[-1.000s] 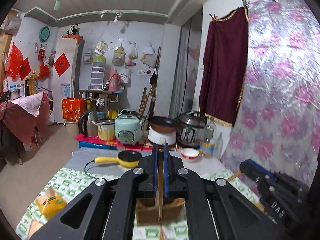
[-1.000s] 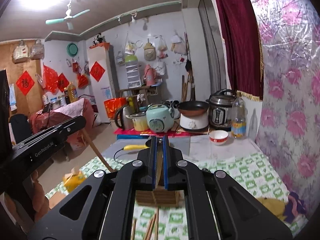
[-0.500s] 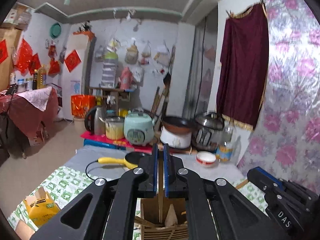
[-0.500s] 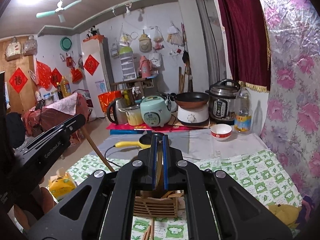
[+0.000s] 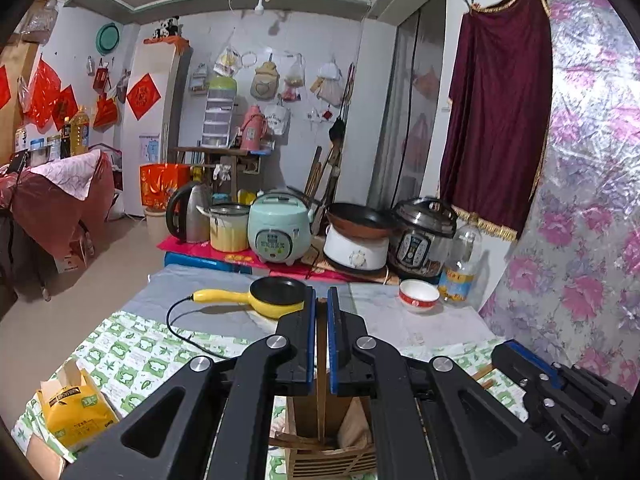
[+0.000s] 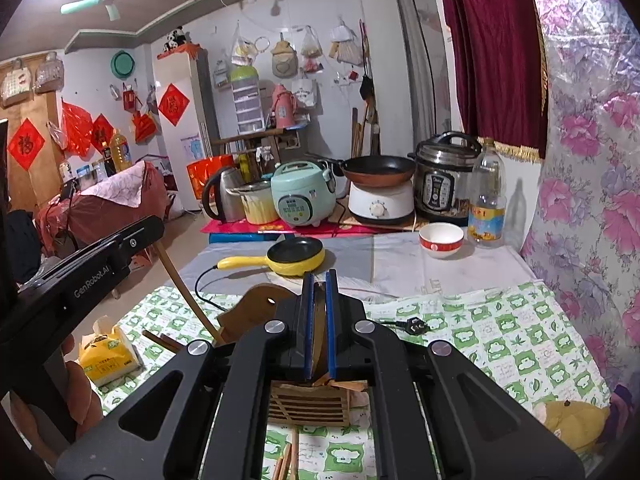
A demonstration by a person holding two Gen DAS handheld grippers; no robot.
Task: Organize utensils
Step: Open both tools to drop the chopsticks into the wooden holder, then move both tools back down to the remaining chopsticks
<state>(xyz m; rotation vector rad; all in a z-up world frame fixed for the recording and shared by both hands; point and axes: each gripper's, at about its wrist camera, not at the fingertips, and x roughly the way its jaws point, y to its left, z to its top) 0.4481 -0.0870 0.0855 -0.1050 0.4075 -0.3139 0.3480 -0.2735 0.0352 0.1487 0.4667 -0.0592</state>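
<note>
Left wrist view: left gripper (image 5: 320,344) clamped tight on a thin wooden chopstick (image 5: 321,396), its lower end inside the slatted wooden utensil box (image 5: 332,462) on the green-checked tablecloth (image 5: 132,360).
Right gripper (image 6: 316,328) likewise pinches a wooden utensil (image 6: 319,336) directly above the same box; loose chopsticks (image 6: 286,464) lie on the cloth just nearer the camera.

Both views were taken from fisheye cameras mounted behind each black two-fingered claw, aimed forward and slightly downward along the fingers. The left claw (image 5: 320,344) and the right claw (image 6: 318,320) were seen very close, filling the lower frame. Shared in both views were the slatted wooden utensil box (image 5: 332,456) (image 6: 308,404) just below, the yellow electric frying pan (image 5: 276,296) (image 6: 296,258) on the desk with the green-and-white checked cloth (image 5: 132,360) (image 6: 500,344), and the far appliances.
</note>
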